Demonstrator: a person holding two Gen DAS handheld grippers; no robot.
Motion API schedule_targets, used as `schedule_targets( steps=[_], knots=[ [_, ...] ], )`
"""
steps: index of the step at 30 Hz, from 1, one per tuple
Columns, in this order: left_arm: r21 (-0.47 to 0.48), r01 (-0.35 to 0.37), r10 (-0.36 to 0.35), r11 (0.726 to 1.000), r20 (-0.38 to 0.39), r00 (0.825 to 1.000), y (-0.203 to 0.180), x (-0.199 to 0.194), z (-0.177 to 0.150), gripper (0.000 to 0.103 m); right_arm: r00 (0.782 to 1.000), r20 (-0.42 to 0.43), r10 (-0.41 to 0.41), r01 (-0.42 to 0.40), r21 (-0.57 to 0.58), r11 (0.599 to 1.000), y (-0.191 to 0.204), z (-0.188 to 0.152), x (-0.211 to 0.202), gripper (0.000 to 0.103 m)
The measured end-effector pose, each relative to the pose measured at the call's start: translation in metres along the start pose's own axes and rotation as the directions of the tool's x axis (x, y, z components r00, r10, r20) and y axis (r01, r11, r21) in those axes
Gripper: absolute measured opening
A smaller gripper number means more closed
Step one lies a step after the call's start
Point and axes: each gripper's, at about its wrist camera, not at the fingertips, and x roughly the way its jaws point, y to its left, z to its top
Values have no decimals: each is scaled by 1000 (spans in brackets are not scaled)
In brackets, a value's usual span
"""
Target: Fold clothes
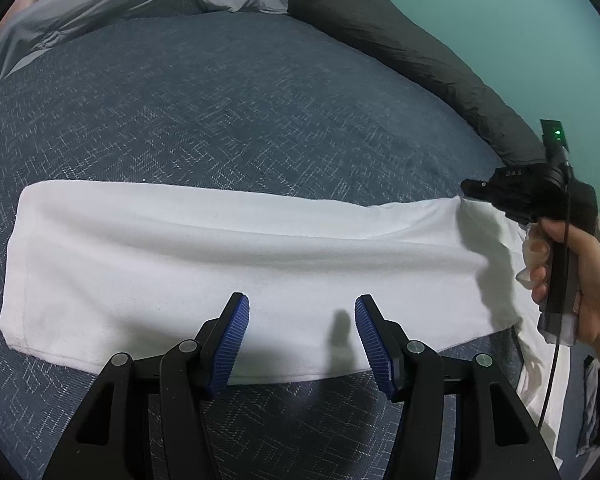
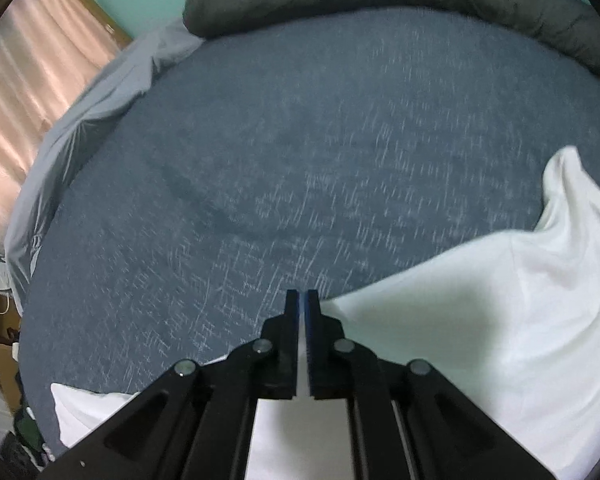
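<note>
A long white cotton garment point(image 1: 228, 264), already folded into a narrow band, lies flat across a dark blue woven bedspread point(image 1: 220, 120), likely spread there so it can be doubled end to end. The left gripper point(image 1: 302, 336), black with ribbed blue pads, hovers over the band's near edge with its jaws spread and nothing between them; the cloth lies just beyond and beneath its fingertips, apparently untouched. At the band's right end, a person's hand point(image 1: 580, 280) holds the right gripper point(image 2: 301, 300), whose jaws are pressed together on a thin edge of the white cloth, raising that end off the bed so it drapes in soft folds. This pinch probably prepares to carry the end over. A dark grey bolster pillow point(image 1: 400, 40) lies along the far side.
</note>
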Motion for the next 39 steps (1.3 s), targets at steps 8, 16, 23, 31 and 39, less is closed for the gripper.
schedule_targets(
  steps=[8, 16, 23, 31, 39],
  knots=[
    [-8, -2, 3, 1000, 4, 1000, 1, -1, 1, 61, 990, 140, 27, -33, 43, 999, -32, 12, -47, 44],
    [-26, -6, 7, 1000, 22, 1000, 5, -3, 4, 62, 981, 170, -92, 59, 190, 980, -106, -1, -75, 50],
    [-44, -16, 18, 999, 54, 998, 24, -17, 11, 62, 981, 195, 17, -39, 109, 993, -101, -68, -116, 51],
    [-158, -101, 122, 982, 130, 984, 96, -55, 38, 62, 972, 217, 93, -91, -21, 996, -75, -120, -162, 55],
    [-166, -205, 224, 965, 107, 969, 130, -48, 41, 62, 975, 203, 88, -77, -60, 995, -65, -126, -155, 55]
  ],
)
